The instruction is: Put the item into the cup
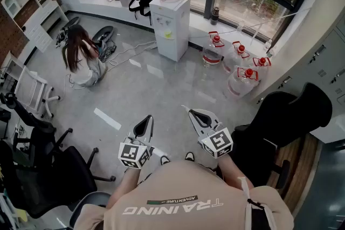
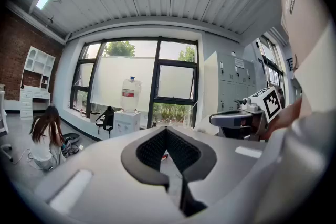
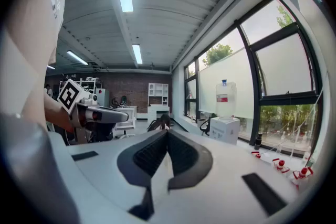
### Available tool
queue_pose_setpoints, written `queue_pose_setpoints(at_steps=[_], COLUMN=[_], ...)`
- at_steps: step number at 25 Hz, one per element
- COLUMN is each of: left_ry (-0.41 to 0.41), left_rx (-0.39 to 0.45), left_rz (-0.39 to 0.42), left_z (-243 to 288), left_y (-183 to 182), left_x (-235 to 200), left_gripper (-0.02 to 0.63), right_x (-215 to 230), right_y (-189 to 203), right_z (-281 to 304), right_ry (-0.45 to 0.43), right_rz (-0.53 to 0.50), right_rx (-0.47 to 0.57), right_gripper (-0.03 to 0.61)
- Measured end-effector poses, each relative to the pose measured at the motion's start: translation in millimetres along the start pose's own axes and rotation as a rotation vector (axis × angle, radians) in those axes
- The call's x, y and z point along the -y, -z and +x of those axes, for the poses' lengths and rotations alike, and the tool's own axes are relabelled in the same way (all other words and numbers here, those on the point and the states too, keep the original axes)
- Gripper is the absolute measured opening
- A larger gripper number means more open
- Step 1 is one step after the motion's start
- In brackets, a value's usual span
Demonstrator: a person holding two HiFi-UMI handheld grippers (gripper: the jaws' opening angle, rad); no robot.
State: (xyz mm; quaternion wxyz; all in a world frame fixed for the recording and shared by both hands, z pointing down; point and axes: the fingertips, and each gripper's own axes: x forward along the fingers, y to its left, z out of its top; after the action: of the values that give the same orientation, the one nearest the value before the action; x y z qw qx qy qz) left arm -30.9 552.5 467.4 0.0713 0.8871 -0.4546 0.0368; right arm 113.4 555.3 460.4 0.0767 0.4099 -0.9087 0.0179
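Note:
No cup and no item for it shows in any view. I hold both grippers at waist height over the grey floor, pointing forward. In the head view the left gripper (image 1: 149, 118) has its jaws closed tip to tip with nothing between them. The right gripper (image 1: 186, 110) beside it is shut and empty too. In the left gripper view the left gripper (image 2: 166, 129) has its ribbed pads meeting at the tip, and the right gripper (image 2: 242, 117) shows at the right. The right gripper view shows the right gripper (image 3: 168, 131) the same way, with the left gripper (image 3: 103, 113) at the left.
A white water dispenser (image 1: 170, 27) stands ahead by the windows, with several red-capped water bottles (image 1: 240, 70) on the floor to its right. A person (image 1: 81, 56) crouches at the far left. Black office chairs stand at my left (image 1: 51, 164) and right (image 1: 288, 116).

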Motion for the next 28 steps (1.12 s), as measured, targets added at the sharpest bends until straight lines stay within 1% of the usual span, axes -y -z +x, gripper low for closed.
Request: queue_pose_setpoints(at_steps=[8, 12, 18, 21, 24, 28], left_ry=[0.021, 0.020, 0.006, 0.011, 0.030, 0.082], left_rx=[-0.018, -0.036, -0.062, -0.065, -0.064, -0.071], left_rz=[0.004, 0.000, 0.008, -0.005, -0.015, -0.014], left_z=[7.3, 6.0, -11.9, -19.2, -22.3, -21.9], left_y=[8.8, 15.2, 25.7, 29.4, 29.8, 30.7], left_x=[11.9, 11.1, -10.8, -23.8, -33.9, -43.3], left_gripper=[0.008, 0.008, 0.008, 0.008, 0.008, 0.008], right_x=[10.3, 5.9, -9.0, -15.0, -24.6, -31.0], right_y=[9.9, 20.8, 24.6, 22.0, 19.3, 22.8], right_z=[-7.8, -6.5, 11.8, 21.9, 31.8, 41.5], right_ry=[0.019, 0.016, 0.036, 0.050, 0.056, 0.099], right_rz=[0.009, 0.029, 0.058, 0.050, 0.013, 0.008], right_rx=[-0.011, -0.033, -0.038, -0.038, -0.048, -0.078], right_gripper=[0.012, 0.012, 0.012, 0.012, 0.012, 0.012])
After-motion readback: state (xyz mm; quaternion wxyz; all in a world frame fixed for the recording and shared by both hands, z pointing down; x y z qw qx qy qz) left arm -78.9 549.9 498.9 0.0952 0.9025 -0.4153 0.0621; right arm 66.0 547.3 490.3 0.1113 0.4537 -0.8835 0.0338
